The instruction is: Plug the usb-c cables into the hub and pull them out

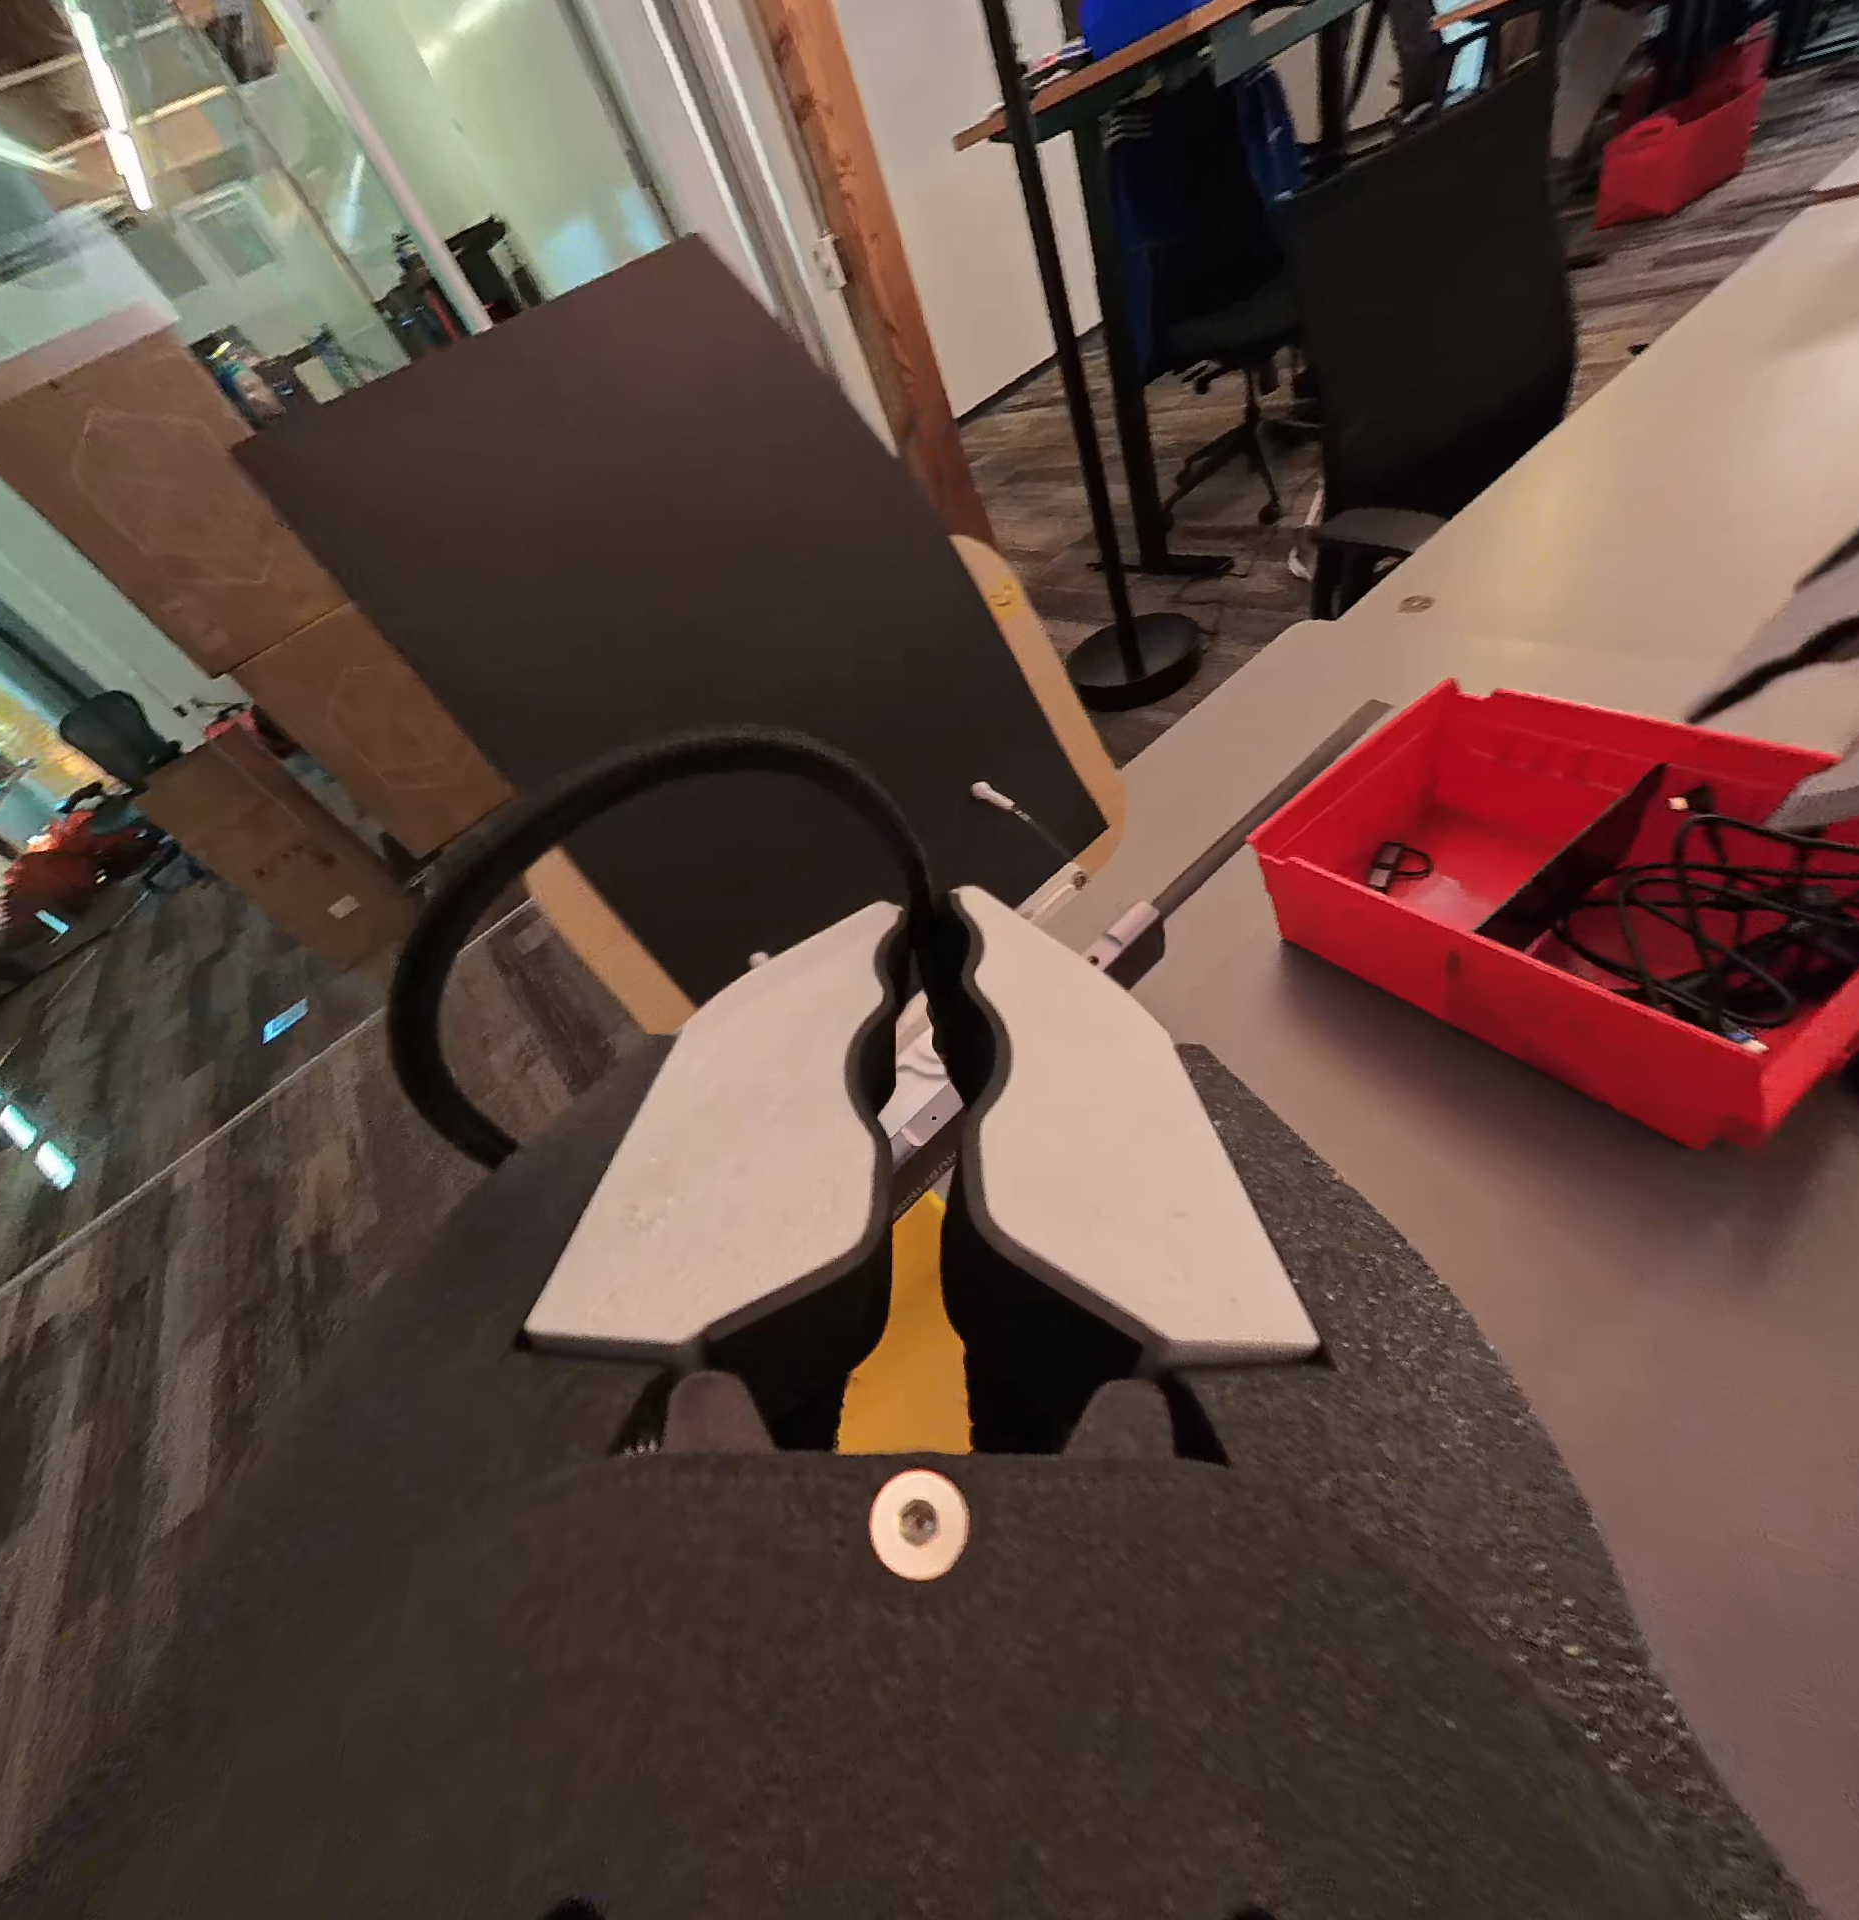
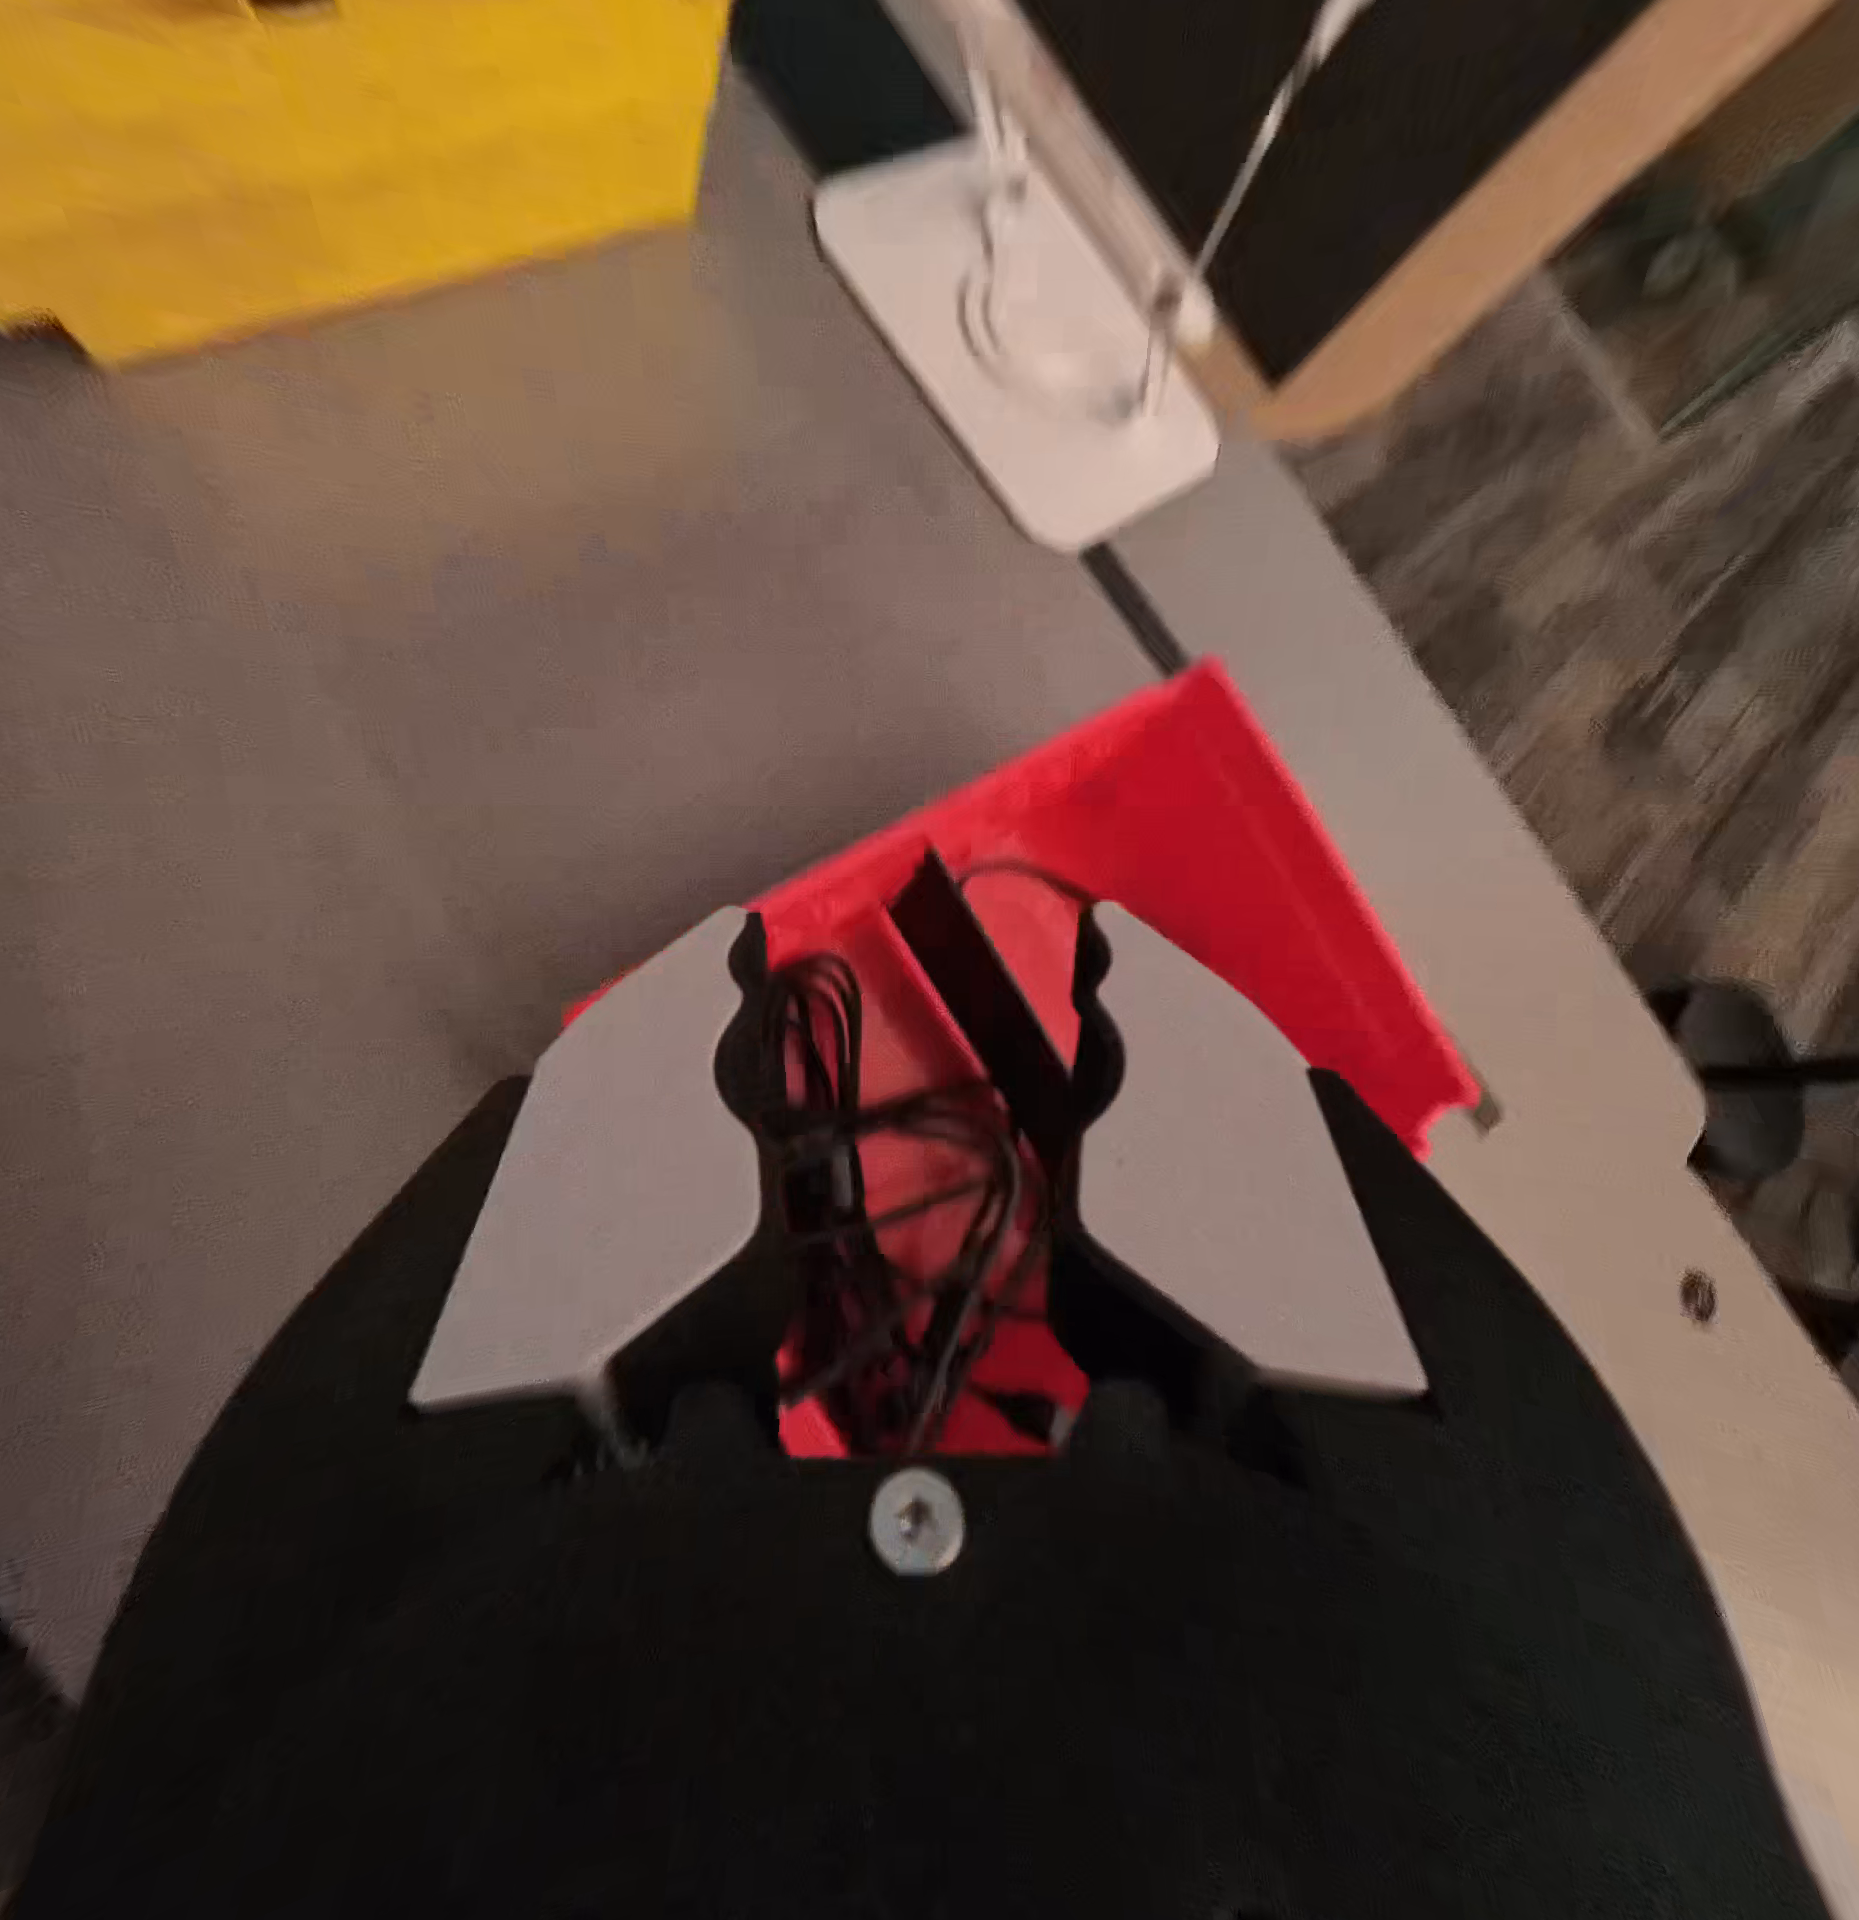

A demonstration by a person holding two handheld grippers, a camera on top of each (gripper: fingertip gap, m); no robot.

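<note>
Left tool [image 1: 930, 935] pinching black cable [image 1: 634, 790], right tool [image 2: 920, 940] spread above red bin [image 2: 1216, 810]

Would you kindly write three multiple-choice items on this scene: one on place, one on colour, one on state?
1. Where does the cable tangle lie?
A. floor
B. bin
C. chair

2. The bin's divider is:
A. white
B. black
C. green

3. The left tool is:
A. open
B. shut on the bin
C. shut on a cable

Answers:
1 B, the cable tangle fills one side of the red bin.
2 B, the divider is a black panel.
3 C, its fingers pinch a looping black cable.
</note>
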